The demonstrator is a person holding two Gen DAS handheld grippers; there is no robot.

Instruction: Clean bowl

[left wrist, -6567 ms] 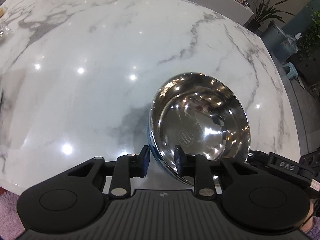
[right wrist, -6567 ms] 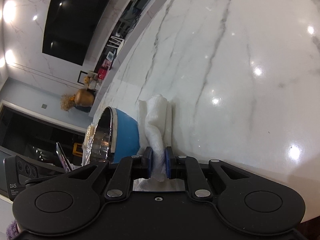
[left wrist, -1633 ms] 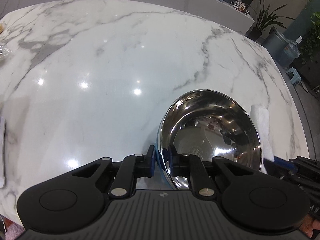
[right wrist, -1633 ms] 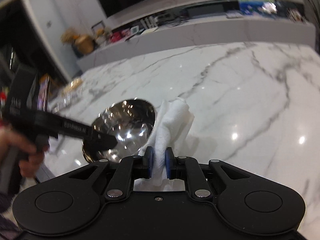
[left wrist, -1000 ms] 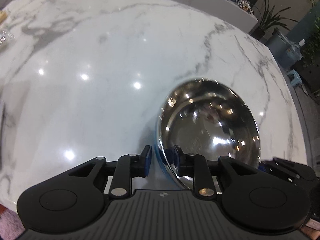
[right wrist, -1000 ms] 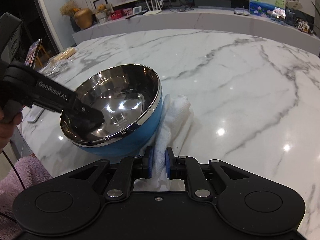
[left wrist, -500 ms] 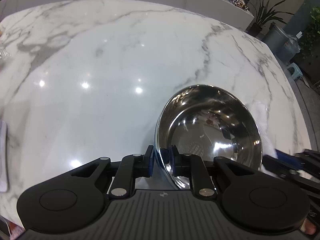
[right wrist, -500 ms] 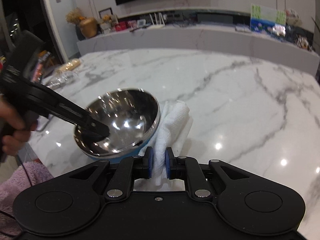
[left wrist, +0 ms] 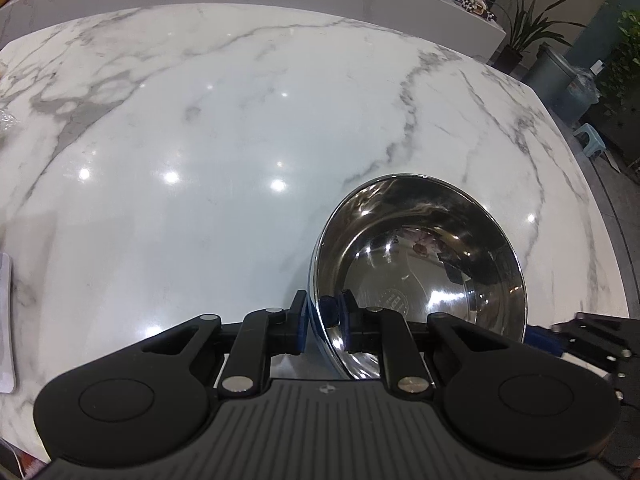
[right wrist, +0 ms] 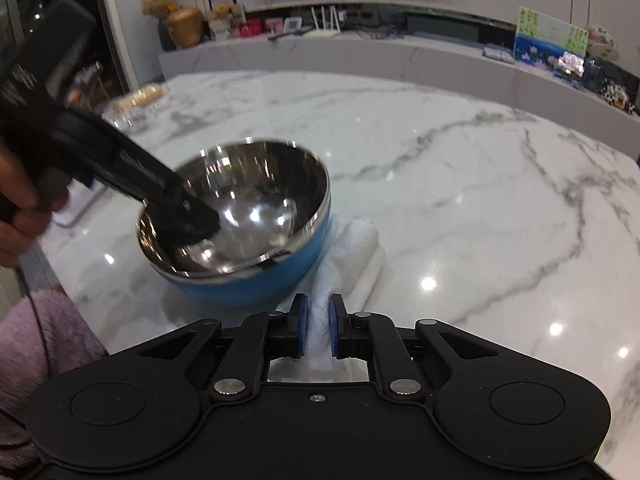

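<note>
Two tools | left tool [left wrist: 323, 322] reaching level, clamped on bowl [right wrist: 240, 224] rim | right tool [right wrist: 318, 330] clamped on white cloth [right wrist: 352, 256] beside bowl | marble bench [left wrist: 200, 140]

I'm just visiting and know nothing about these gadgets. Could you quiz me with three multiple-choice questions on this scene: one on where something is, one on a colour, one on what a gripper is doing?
1. Where is the white folded cloth?
A. inside the bowl
B. beside the bowl, outside its wall
C. on the floor

2. What colour is the outside of the steel-lined round bowl?
A. red
B. green
C. blue

3. How does the left gripper stand?
A. shut on the bowl's rim
B. wide open above the marble table
C. holding the cloth

Answers:
1 B, the cloth lies against the bowl's outer wall, pinched in the right gripper.
2 C, the outer wall shows blue in the right wrist view.
3 A, one finger sits inside the rim, one outside.
</note>
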